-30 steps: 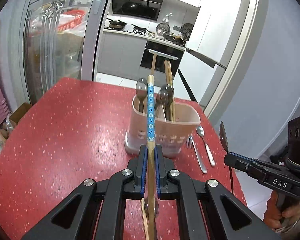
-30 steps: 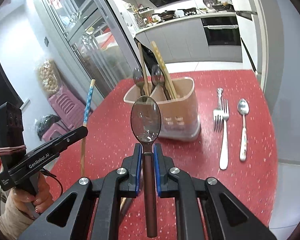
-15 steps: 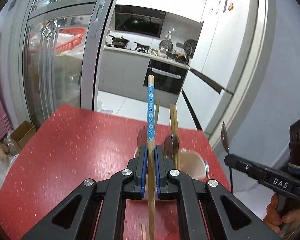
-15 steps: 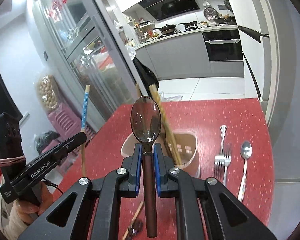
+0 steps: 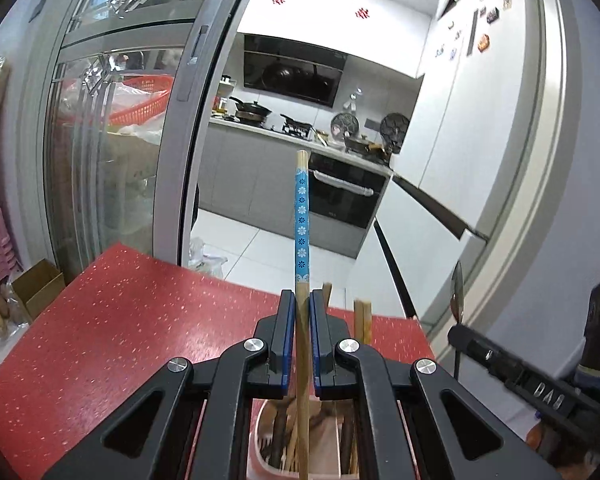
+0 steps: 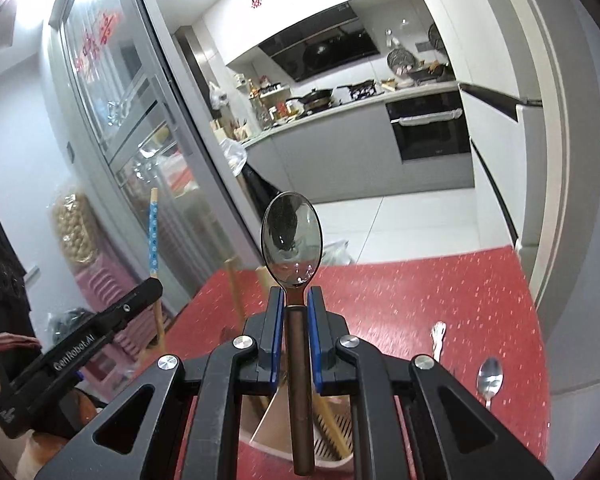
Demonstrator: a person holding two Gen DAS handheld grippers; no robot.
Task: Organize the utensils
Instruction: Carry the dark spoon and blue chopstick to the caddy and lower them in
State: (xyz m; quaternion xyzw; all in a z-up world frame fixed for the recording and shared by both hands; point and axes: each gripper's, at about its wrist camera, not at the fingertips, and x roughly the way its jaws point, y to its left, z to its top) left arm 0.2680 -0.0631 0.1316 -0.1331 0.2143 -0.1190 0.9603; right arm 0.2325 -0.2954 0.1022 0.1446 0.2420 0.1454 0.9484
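While the holder stood in the middle of the left wrist view a second ago, the pink utensil holder (image 5: pixel 260 446) now sits at the bottom edge, mostly hidden behind the left gripper (image 5: pixel 302 320). Its fingers (image 5: pixel 283 332) are clamped on a wooden chopstick (image 5: pixel 302 224) with a blue flowered band, which stands upright through the centre of the frame, its lower end reaching down into the holder. More of the kitchen shows than before. Two other chopstick tops (image 5: pixel 363 316) poke up just right of the fingers; what else stands in the holder is hard to make out. At the right edge the right gripper is partly cut off, its spoon seen edge-on. The red speckled bench (image 5: pixel 112 320) fills the lower left; behind it are a glass door (image 5: pixel 100 140) and an oven (image 5: pixel 342 196).

In the right wrist view the right gripper (image 6: pixel 296 312) has its fingers (image 6: pixel 275 320) closed on the brown handle of a spoon (image 6: pixel 292 236), bowl upward in the centre. The holder (image 6: pixel 276 432) has dropped from mid-frame to the bottom, largely covered by the gripper. At lower right, on the bench (image 6: pixel 420 292), a second spoon (image 6: pixel 489 376) and a fork (image 6: pixel 438 338) are partly cut off by the gripper frame. The left gripper (image 6: pixel 140 300) shows at the left with its chopstick.
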